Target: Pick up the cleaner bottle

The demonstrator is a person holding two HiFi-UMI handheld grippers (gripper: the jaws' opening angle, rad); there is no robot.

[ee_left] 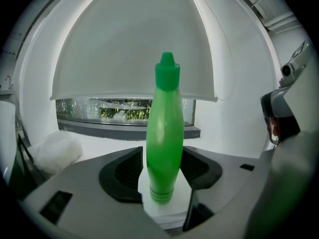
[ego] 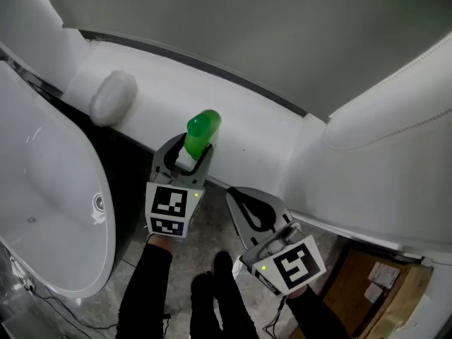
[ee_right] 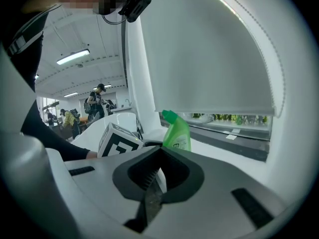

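Gripped green cleaner bottle (ego: pixel 202 134) low on its body between jaws of left gripper (ego: pixel 191 157), upright on white ledge (ego: pixel 254 129), probably to lift without tipping. Held right gripper (ego: pixel 240 202) closed and empty, just off the ledge, seemingly clear of the lift.

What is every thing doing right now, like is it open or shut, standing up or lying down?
Green plastic cleaner bottle: standing upright, cap on, held between jaws.
Left tool: shut on the bottle's lower part.
Right tool: shut, nothing in it.
White roller blind: pulled most of the way down, with a strip of window showing below.
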